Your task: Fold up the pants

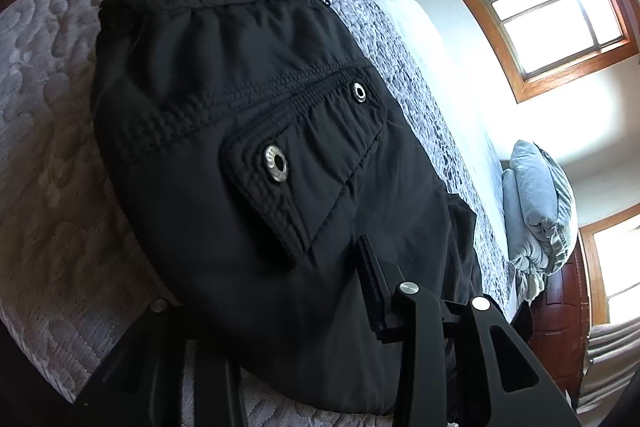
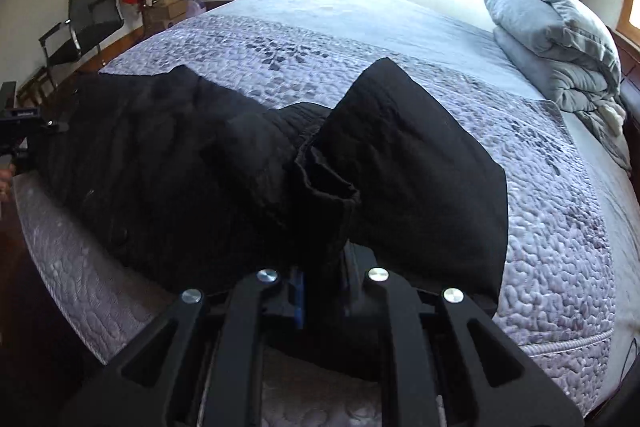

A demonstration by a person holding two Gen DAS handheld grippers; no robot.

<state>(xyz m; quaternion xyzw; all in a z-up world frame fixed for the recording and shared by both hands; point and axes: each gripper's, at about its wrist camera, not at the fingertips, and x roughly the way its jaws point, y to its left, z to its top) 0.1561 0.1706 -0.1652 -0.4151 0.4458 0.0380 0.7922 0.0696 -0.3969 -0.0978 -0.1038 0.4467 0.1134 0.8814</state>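
Observation:
Black pants (image 1: 248,147) lie on the grey quilted bed (image 1: 48,155), their back pocket flap with metal eyelets facing up. My left gripper (image 1: 276,287) is low over the waist end with its jaws wide apart, one finger (image 1: 372,279) resting on the fabric, the other hidden at the bed edge. In the right wrist view the pants (image 2: 168,163) stretch to the left, and a leg end (image 2: 408,163) is lifted and folded over. My right gripper (image 2: 324,287) is shut on the leg fabric near the hem. The left gripper also shows in the right wrist view (image 2: 16,131), at the far left.
A pile of grey bedding (image 2: 560,43) sits at the head of the bed (image 2: 360,11). An office chair (image 2: 84,23) and hanging clothes stand by the far wall. Wood-framed windows (image 1: 548,3) let in bright light. The near bed edge (image 2: 80,291) runs below the pants.

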